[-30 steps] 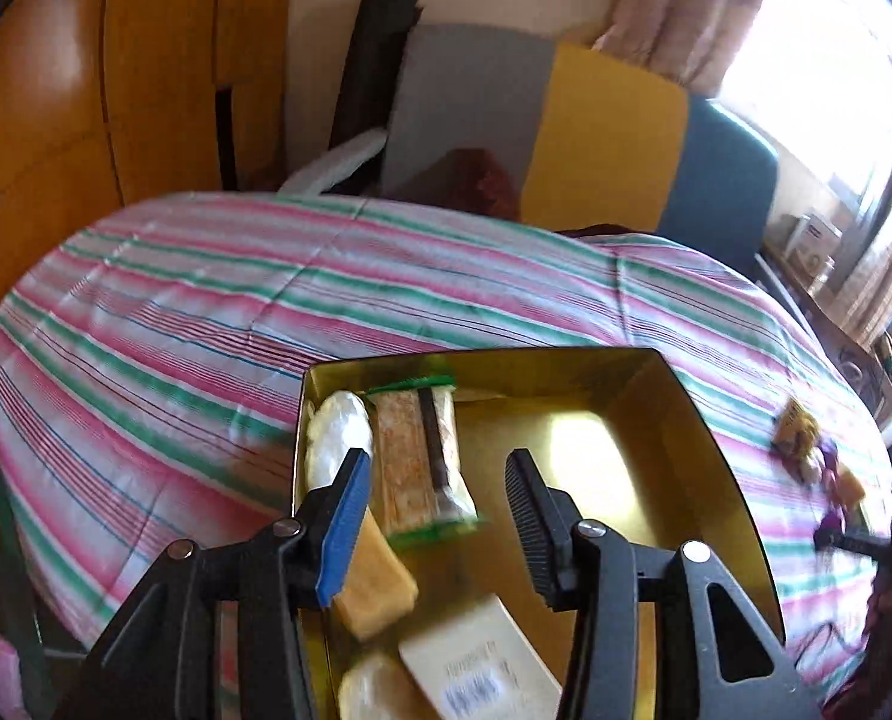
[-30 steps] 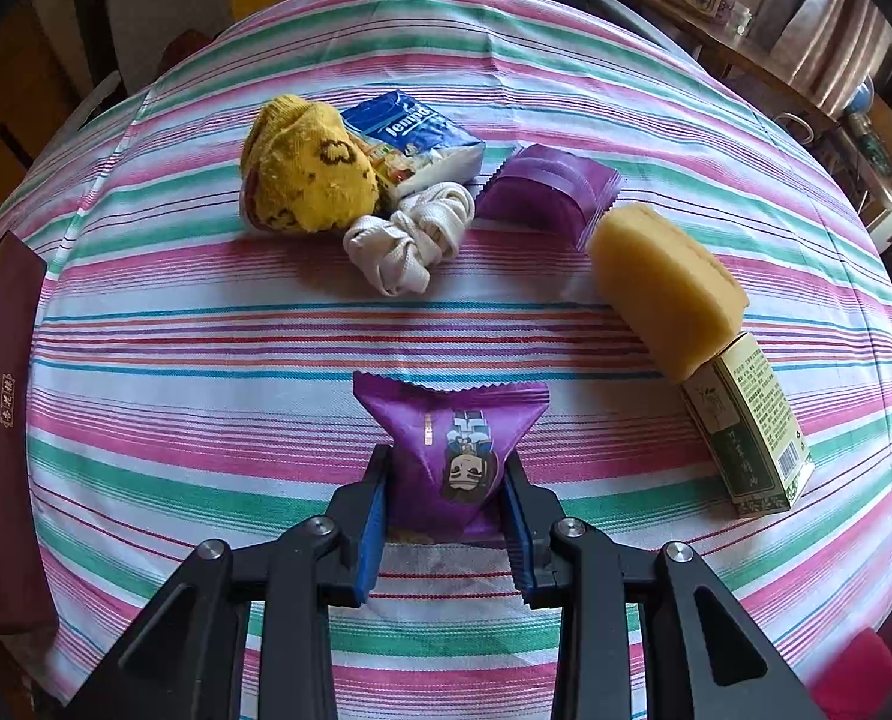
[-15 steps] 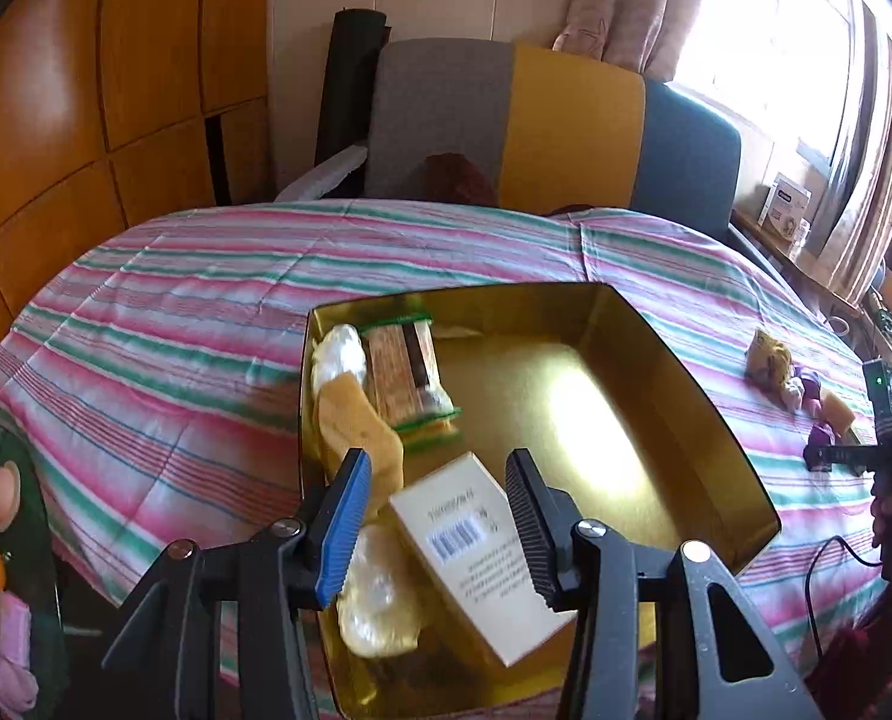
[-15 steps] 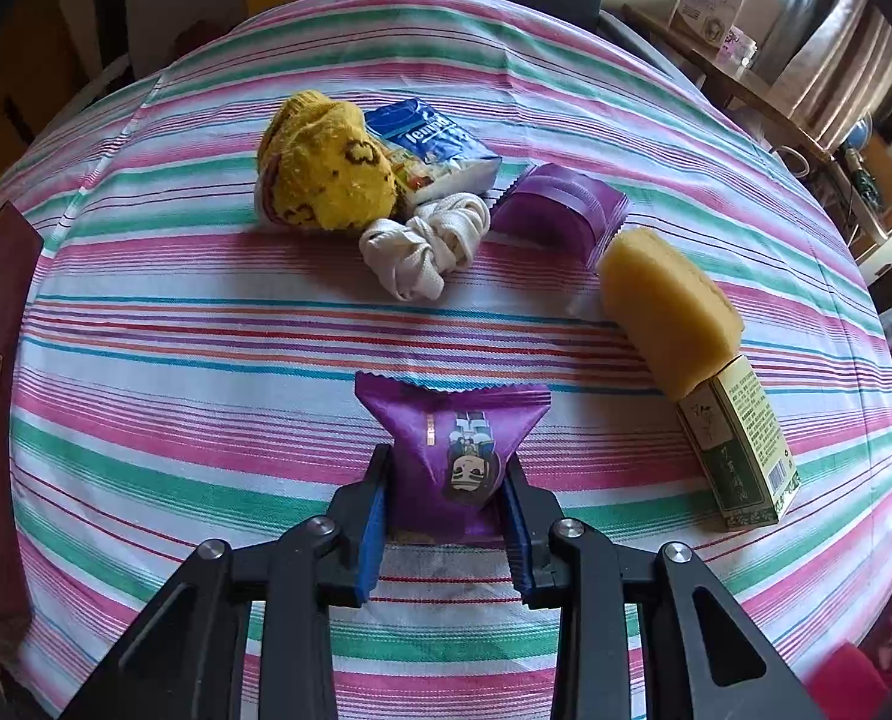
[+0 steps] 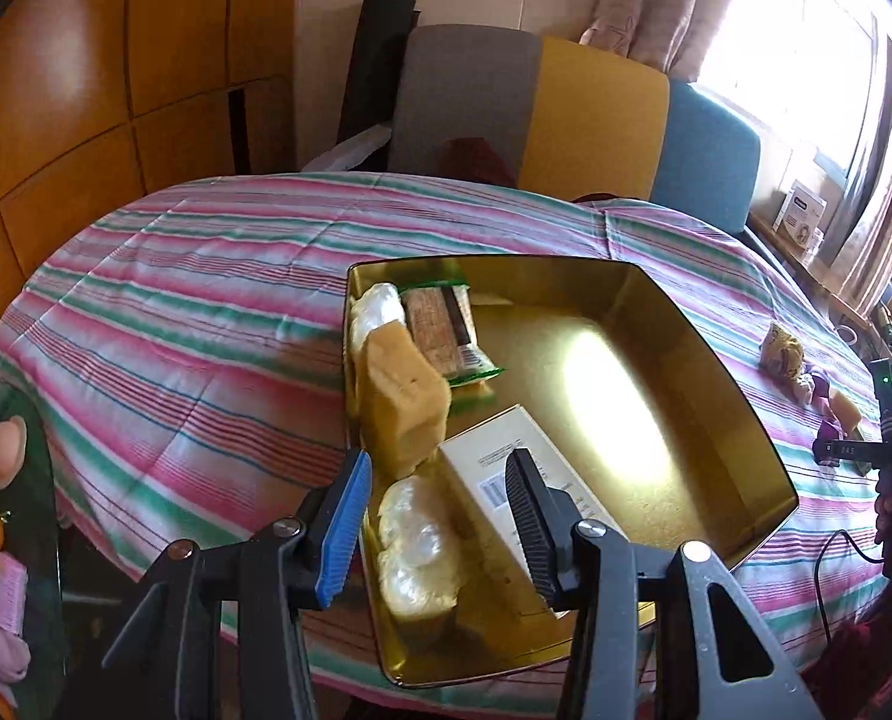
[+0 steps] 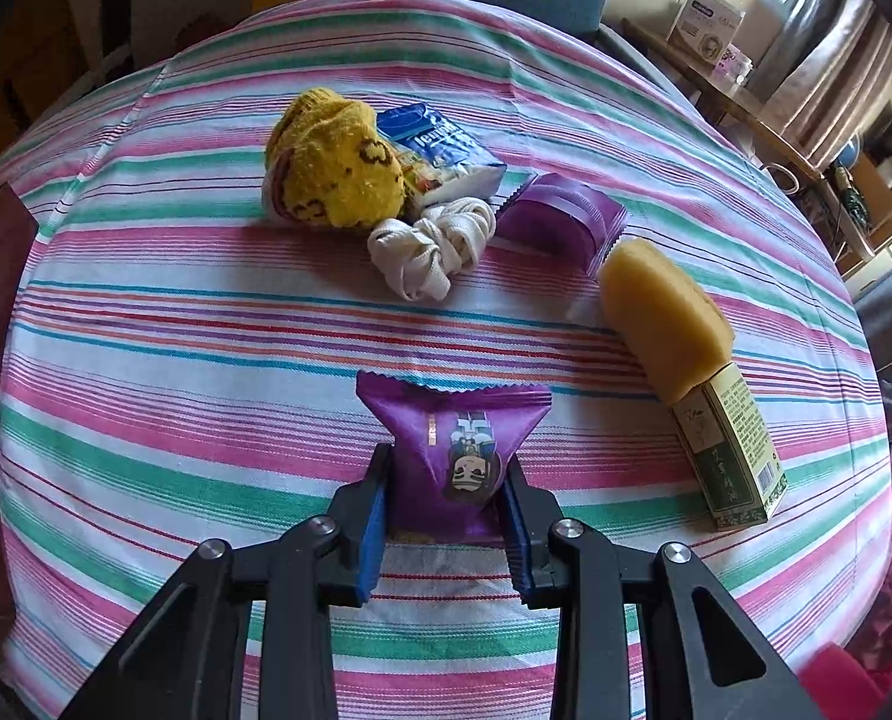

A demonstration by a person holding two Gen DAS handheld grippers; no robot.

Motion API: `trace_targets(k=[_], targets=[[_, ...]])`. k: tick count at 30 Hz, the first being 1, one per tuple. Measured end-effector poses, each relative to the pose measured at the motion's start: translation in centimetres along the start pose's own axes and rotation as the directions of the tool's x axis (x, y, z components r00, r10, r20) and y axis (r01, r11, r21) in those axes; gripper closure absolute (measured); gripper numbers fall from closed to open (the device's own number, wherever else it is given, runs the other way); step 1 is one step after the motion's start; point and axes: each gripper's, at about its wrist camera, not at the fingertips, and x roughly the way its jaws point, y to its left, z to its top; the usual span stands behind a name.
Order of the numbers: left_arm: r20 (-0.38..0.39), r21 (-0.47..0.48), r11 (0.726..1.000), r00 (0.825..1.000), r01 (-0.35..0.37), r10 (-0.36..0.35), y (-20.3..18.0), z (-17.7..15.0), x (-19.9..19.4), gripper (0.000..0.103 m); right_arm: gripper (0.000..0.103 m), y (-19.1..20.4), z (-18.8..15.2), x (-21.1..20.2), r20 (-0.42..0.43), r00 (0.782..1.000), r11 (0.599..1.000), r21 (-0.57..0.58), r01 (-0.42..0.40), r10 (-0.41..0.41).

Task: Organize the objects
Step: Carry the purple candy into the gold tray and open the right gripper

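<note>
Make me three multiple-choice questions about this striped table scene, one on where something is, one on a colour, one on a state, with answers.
1. Where does the white barcoded carton lie?
A. inside the gold metal tin
B. on the striped tablecloth
C. on a chair

2. What colour is the snack packet between the right gripper's fingers?
A. blue
B. purple
C. green

3. How is the left gripper?
A. shut on a sponge
B. shut on the carton
C. open, holding nothing

Answers: 1 A, the carton rests on the tin's floor. 2 B, its wrapper is purple. 3 C, its pads stand apart above the tin.
</note>
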Motion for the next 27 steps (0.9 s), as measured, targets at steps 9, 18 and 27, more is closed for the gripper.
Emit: trace_targets(k=[9, 18, 27], targets=[[-0.017, -0.040, 0.999, 1.000, 0.003, -0.004, 1.4, -0.4, 0.4, 0.056, 0.070, -0.1, -0.2, -0.3, -0.001, 1.000, 1.000, 0.022, -0.002, 0.002], [-0.038, -0.088, 0.996, 0.999, -0.028, 0.024, 3.6, -1.0, 0.4, 0.056, 0.071, 0.5, -0.3, -4.6, 0.094, 0.989, 0.990, 0.073, -0.118, 0.111], [-0.038, -0.112, 0.993, 0.999, -0.039, 0.035, 4.7, -0.8, 0.4, 0.056, 0.070, 10.1, 1.7, -11.4, 0.191, 0.915, 0.932, -0.141, -0.334, 0.356]])
